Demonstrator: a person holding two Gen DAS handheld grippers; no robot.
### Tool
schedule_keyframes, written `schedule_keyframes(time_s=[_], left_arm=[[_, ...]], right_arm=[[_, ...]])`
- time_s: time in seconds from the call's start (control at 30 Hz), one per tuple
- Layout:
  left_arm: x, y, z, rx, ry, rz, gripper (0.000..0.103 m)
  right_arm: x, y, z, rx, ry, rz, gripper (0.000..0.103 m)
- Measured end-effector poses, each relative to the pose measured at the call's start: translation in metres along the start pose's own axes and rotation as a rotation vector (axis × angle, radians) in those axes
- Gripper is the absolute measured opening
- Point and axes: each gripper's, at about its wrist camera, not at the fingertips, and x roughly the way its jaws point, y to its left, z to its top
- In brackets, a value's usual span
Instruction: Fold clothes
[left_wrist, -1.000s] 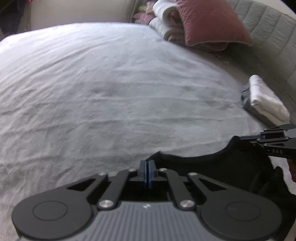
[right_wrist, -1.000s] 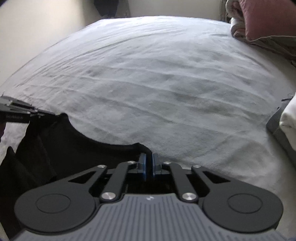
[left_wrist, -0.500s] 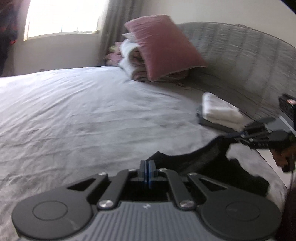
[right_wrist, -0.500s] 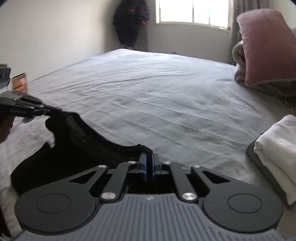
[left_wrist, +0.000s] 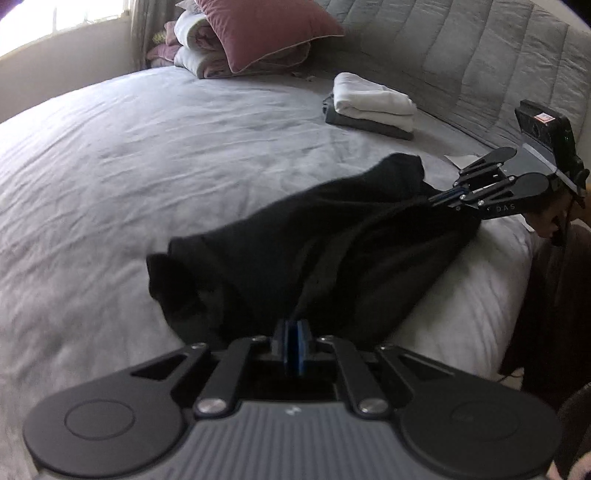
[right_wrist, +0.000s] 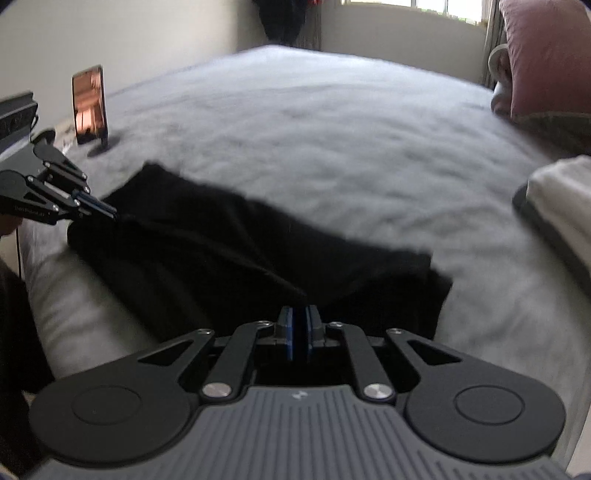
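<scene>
A black garment (left_wrist: 314, 240) lies bunched across the near edge of the grey bed (left_wrist: 147, 147). My left gripper (left_wrist: 293, 328) is shut on one end of it, and the cloth rises straight into the blue pads. In the right wrist view that gripper (right_wrist: 110, 214) pinches the garment's (right_wrist: 221, 251) left end. My right gripper (right_wrist: 299, 321) is opening: a slim gap shows between its pads, and a ridge of cloth runs up to them. From the left wrist view, the right gripper (left_wrist: 434, 199) sits at the garment's far right end.
A stack of folded clothes (left_wrist: 373, 103) lies near the quilted headboard (left_wrist: 461, 48). Pink pillow and bedding (left_wrist: 258, 29) are piled at the far corner. A phone on a stand (right_wrist: 90, 103) stands on the bed's left edge. A person's dark clothing (left_wrist: 554, 295) borders the bed.
Both grippers swung sideways and rolled, so each now looks along the bed edge. The garment went from stretched between them to lying bunched on the bed. The right pads parted slightly.
</scene>
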Motion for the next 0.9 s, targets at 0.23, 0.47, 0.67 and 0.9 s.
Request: schedule_keyframes(time_s=[0.23,0.47,0.67,0.9], left_arm=[[-0.020,0.004,0.009,-0.122,-0.151,-0.039,0.025],[0.007,0.002,0.024,-0.212,-0.276,0.080,0.033],[0.034,0.017,-0.001,-0.232,-0.235,0.209,0.033],[0.021,0.009,-0.011,-0.190,-0.260,0.244,0.038]], right_arm=[[-0.022,-0.001,0.003,0.068,-0.079,0.015,0.017],[-0.007,-0.002,0.019,0.128,-0.252,-0.077,0.042],[0.029,-0.014,0.002,0.108,-0.226,-0.201,0.042],[0.025,-0.012,-0.010,-0.023,-0.196,-0.277,0.052]])
